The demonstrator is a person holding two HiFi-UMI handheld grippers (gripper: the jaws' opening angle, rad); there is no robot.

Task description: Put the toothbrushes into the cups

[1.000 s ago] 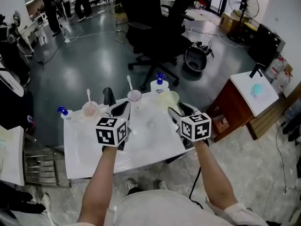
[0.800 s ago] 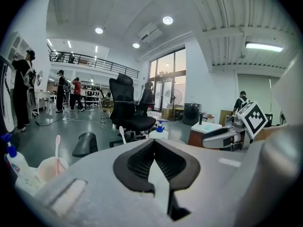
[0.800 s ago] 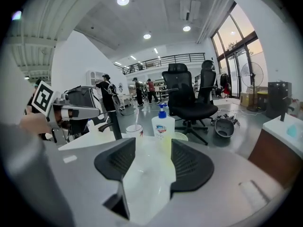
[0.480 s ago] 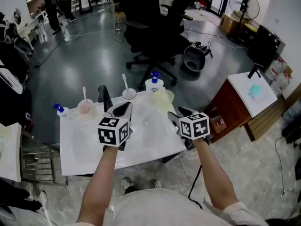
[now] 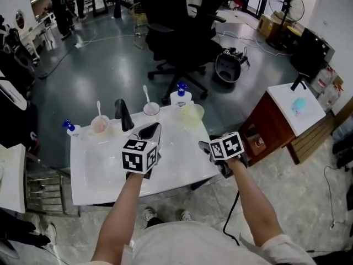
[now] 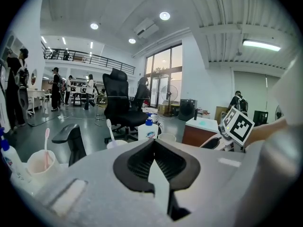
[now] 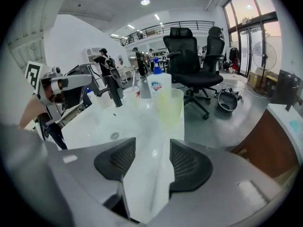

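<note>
Three cups stand along the far edge of the white basin top [image 5: 99,181]. The pink cup [image 5: 100,125] holds a pale toothbrush [image 5: 99,108], and it shows again as the pink cup [image 6: 40,164] at the left of the left gripper view. The lilac cup [image 5: 150,109] holds a white toothbrush [image 5: 145,93]. No brush shows in the yellow-green cup [image 5: 194,114], which stands just ahead in the right gripper view [image 7: 169,105]. My left gripper [image 5: 151,131] hovers over the basin, shut and empty [image 6: 154,143]. My right gripper [image 5: 205,147] is open and empty near the right edge [image 7: 152,148].
A black faucet [image 5: 122,115] rises between the pink and lilac cups. A white soap bottle [image 5: 180,97] with a blue pump stands behind the yellow-green cup, and a small blue-capped bottle [image 5: 70,128] at the far left corner. A black office chair [image 5: 182,32] stands beyond; a wooden cabinet [image 5: 281,120] at right.
Both grippers have drawn back a little from the cups toward the near side of the basin; the left has drifted slightly right. The cups and brushes have not moved.
</note>
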